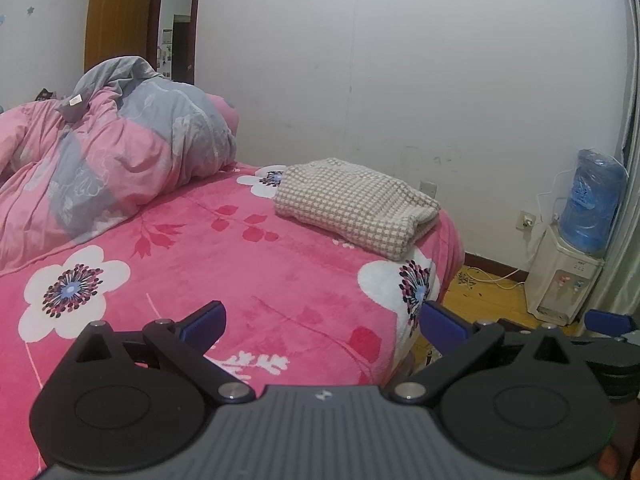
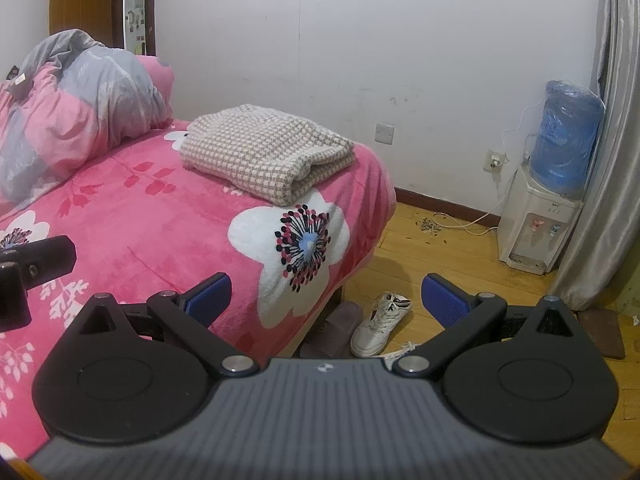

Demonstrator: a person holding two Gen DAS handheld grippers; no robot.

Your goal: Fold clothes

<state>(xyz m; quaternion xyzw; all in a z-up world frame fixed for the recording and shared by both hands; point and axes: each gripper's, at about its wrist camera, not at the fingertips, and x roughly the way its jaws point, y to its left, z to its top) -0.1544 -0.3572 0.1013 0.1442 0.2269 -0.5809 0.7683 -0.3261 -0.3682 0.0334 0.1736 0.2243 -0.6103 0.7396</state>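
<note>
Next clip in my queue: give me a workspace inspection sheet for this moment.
Surface: pink floral fleece bedspread, mostly bare.
Job's things: beige-and-white checked knit garment, folded, near the bed's far corner.
Clutter: crumpled pink-and-grey quilt at the bed's far end.
Grippers: left gripper and right gripper both open, holding nothing.
Cables: white cord across the floor near the dispenser.
Surroundings: white water dispenser with blue bottle, white sneaker, wooden floor.

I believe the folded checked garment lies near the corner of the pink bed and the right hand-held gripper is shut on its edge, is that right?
Not quite. The folded checked garment does lie near the corner of the pink bed, but the right hand-held gripper is open and holds nothing; the garment sits well beyond its fingers. The right wrist view shows this.
</note>
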